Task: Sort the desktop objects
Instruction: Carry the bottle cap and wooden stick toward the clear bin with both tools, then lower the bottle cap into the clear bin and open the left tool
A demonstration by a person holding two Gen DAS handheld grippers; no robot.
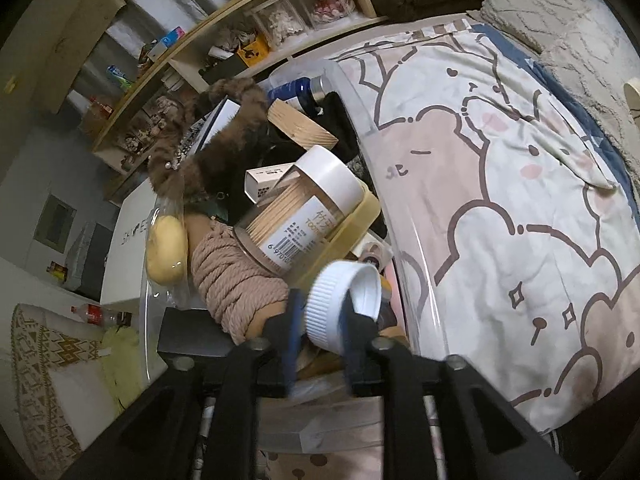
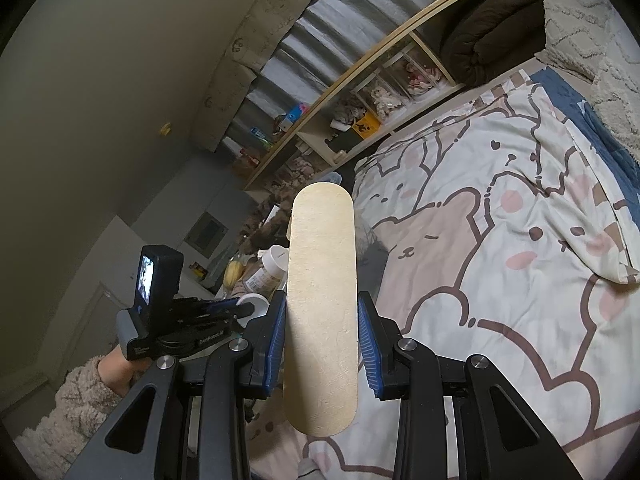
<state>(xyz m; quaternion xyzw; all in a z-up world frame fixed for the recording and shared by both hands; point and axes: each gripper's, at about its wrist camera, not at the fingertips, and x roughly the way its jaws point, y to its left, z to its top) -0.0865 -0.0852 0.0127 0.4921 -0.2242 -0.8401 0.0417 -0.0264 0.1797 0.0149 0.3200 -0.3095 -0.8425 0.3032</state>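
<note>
Left gripper [image 1: 322,322]: blue pads either side of a white ribbed plastic bottle cap [image 1: 340,304], jaws part open; can't tell if the pads press on it. Cap sits over a clear plastic bin [image 1: 356,92] of clutter, just beside a clear toothpick jar with white lid [image 1: 296,216] and a beige rope coil [image 1: 236,280]. Right gripper [image 2: 322,344]: clamped on a flat pale wooden stick with rounded ends [image 2: 322,300], held upright above the bear-print bedsheet [image 2: 500,240].

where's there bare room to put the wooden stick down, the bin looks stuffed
The clear bin is crowded: toothpick jar, rope coil, furry brown thing and wood block fill it. The open patch is the cartoon bedspread right of the bin's wall, up to the knitted blanket. The wooden stick would fit there.
</note>
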